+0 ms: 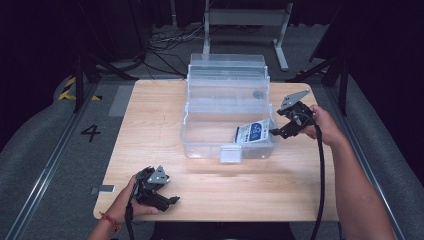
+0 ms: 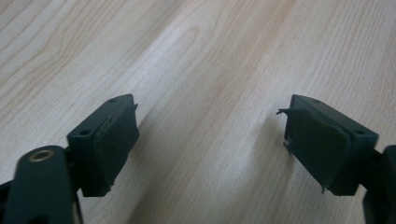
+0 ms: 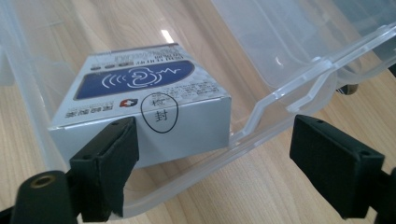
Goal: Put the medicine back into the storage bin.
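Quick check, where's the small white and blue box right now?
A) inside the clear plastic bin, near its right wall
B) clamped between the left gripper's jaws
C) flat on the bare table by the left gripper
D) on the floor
A: the small box sits inside the clear bin at its right end, with the right gripper open just outside that wall.

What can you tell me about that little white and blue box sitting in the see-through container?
The small white cardboard box with a blue panel is flat and rectangular, printed with a white swirl logo, small lettering and a hand-drawn circle holding two characters. It looks closed and undamaged. It lies tilted inside the clear plastic lidded container, at its right end, leaning against the wall. The right tongs, open, hover just beside it.
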Motion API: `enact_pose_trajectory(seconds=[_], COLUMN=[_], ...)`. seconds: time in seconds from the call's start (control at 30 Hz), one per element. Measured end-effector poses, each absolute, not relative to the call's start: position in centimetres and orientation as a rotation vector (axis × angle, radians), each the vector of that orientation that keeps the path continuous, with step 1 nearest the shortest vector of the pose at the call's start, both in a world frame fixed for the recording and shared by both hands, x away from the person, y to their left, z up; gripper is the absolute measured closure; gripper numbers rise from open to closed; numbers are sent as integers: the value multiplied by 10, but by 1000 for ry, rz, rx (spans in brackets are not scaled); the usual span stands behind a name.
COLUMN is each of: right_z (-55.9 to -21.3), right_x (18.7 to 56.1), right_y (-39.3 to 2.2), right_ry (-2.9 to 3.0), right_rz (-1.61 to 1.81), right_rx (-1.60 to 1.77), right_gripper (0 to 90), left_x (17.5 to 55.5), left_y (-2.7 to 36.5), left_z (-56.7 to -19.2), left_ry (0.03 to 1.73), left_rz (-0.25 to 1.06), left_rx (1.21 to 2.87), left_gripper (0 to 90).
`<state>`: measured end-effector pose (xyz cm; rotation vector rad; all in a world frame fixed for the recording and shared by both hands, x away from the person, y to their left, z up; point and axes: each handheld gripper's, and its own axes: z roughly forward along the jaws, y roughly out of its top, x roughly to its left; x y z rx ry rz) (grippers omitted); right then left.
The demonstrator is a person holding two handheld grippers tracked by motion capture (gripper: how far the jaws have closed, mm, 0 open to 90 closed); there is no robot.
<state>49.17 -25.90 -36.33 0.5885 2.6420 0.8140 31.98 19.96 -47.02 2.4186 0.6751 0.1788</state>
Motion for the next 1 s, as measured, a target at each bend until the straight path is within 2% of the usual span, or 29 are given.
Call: enact_pose_trajectory(seconds=[0.27,0.57,0.77,1.0], right_z=[-369,-352,-339,-334], right_x=[495,497,506,512], right_y=[-242,-244,-255,-251], right_ry=[2603,2557,2566,2513], right_rz=[668,807,1078,1005], right_rx=[588,653,819,925], right_gripper=[162,160,177,189], left_x=[332,344,355,370], left_y=[192,181,175,158], left_z=[-440,-413,-387,-374], left_ry=[669,623,586,550], left_rz=[229,320,369,383], left_rx=[2314,2262,2191,2208], left_gripper=[211,222,250,271])
